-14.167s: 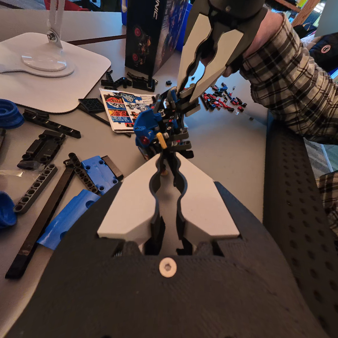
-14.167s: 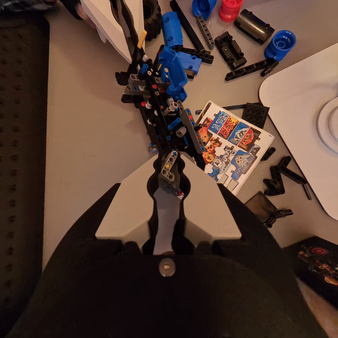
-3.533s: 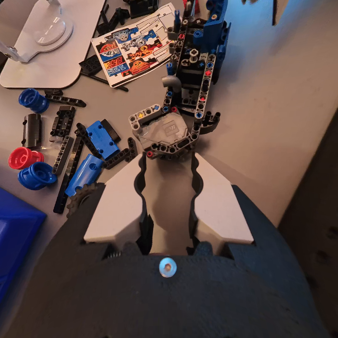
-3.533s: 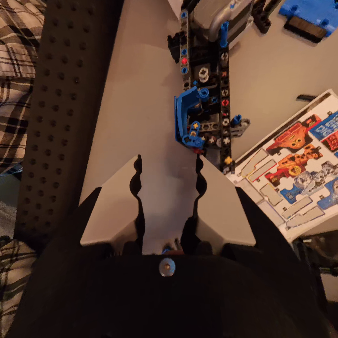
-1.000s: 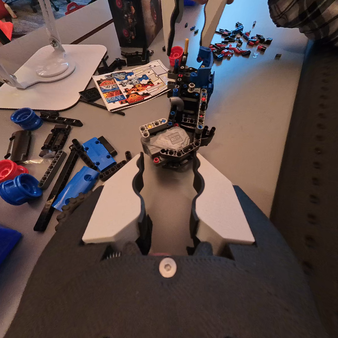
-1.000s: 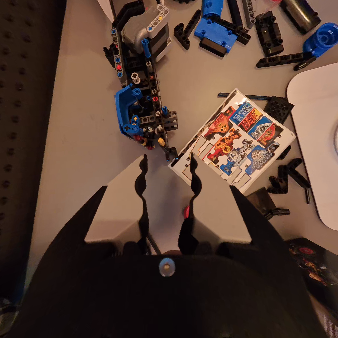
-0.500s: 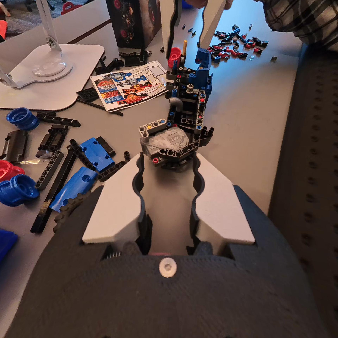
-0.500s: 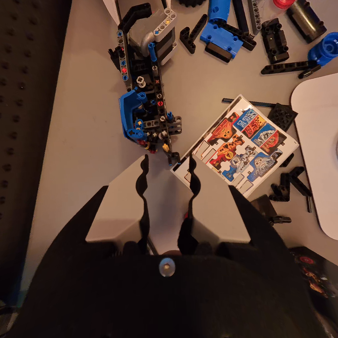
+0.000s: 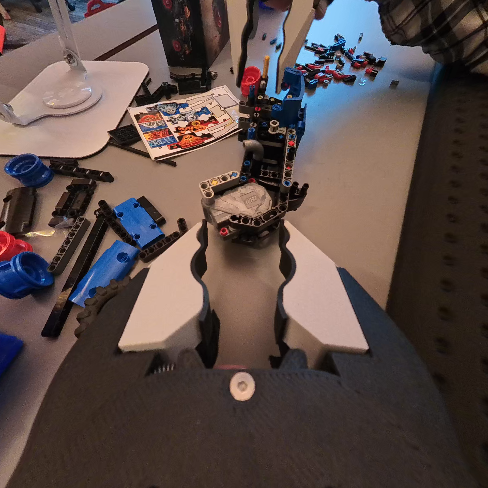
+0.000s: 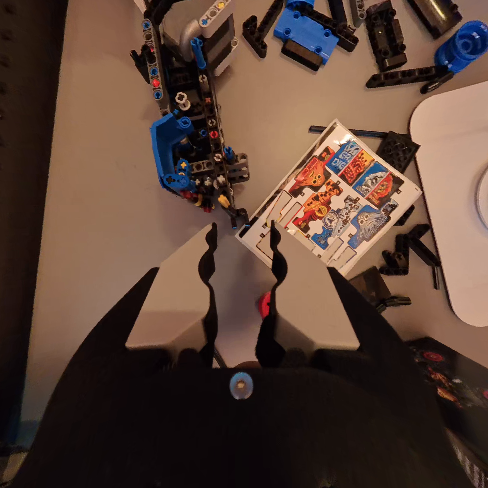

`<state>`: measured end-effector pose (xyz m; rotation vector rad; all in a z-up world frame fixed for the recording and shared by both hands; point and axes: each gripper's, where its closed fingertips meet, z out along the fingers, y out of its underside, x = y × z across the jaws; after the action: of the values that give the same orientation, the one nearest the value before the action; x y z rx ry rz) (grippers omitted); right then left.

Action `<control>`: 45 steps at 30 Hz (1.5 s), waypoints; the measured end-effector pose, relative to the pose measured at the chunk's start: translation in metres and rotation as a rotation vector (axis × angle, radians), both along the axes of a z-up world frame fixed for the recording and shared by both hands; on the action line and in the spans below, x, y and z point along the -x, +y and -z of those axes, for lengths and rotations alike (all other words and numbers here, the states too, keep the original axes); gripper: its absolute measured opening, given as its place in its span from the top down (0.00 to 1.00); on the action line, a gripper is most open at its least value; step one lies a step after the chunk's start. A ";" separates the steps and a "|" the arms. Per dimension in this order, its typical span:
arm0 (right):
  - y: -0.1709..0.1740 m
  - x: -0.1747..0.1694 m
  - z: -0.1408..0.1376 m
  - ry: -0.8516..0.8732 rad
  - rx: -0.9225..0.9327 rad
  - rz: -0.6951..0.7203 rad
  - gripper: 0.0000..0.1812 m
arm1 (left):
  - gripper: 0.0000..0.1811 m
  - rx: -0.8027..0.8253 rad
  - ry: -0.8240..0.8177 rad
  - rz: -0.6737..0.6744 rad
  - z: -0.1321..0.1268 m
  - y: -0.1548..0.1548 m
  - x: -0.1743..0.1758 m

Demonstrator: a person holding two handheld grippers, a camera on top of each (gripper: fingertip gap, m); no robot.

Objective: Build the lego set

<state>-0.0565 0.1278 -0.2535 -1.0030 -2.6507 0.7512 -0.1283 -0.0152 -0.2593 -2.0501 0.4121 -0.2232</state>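
Since half a second ago, little has shifted: the right gripper (image 10: 241, 227) sits slightly closer to the lego model (image 9: 266, 169), jaws open and empty. At frame centre on the grey surface (image 9: 343, 163), the model lies just ahead of the left gripper (image 9: 241, 224), whose jaws are spread and hold nothing.

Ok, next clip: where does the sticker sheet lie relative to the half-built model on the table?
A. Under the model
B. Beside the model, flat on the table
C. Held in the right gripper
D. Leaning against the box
B: the sticker sheet lies flat on the table next to the half-built model, while the right gripper is open and empty.
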 end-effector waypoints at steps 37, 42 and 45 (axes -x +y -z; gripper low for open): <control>0.002 0.003 -0.008 0.044 -0.014 -0.005 0.79 | 0.71 -0.004 -0.003 0.006 -0.001 -0.001 0.000; 0.000 0.003 -0.009 0.048 -0.013 -0.011 0.79 | 0.71 0.002 -0.001 0.013 0.000 -0.001 -0.001; -0.001 0.003 -0.011 0.056 -0.010 -0.013 0.79 | 0.71 0.004 -0.001 0.015 0.001 -0.001 -0.002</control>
<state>-0.0592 0.1272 -0.2427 -0.9492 -2.6134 0.7565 -0.1266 -0.0164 -0.2599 -2.0513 0.4265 -0.2346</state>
